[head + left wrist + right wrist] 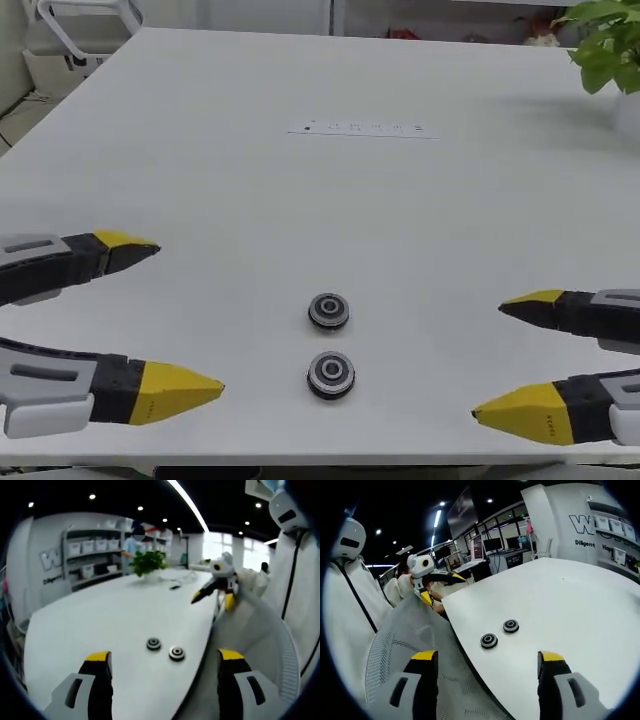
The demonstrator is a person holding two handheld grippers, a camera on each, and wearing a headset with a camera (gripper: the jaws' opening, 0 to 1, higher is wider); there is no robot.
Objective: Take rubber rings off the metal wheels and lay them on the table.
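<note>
**Head view.** A white table [400,220] is seen from its near edge. Two wheels lie flat on it, one behind the other, near that edge and about midway between the grippers. The far wheel [329,311] and the near wheel [331,375] sit close together but apart, and each carries its dark ring [311,376]. The left gripper [190,316] enters from the left and the right gripper [487,358] from the right. Both have their yellow-tipped jaws spread wide, grip nothing, and stand well apart from the wheels. A pale strip [362,128] lies far up the table, and a plant [605,40] stands at the far right.

**Left gripper view.** This view adds the room beyond the table: shelves [92,555] with bins, ceiling lights [187,502], and the plant at the table's far end. The right gripper is seen beyond the wheels, near the table's edge.

**Right gripper view.** This view looks the opposite way and adds monitors [492,545] on desks across the room. The left gripper is seen beyond the wheels. A mesh chair back [405,630] stands just off the table's near edge.

**Room for moving.** The near wheel lies close to the near edge. Bare table stretches to the left, to the right and far beyond both wheels.
</note>
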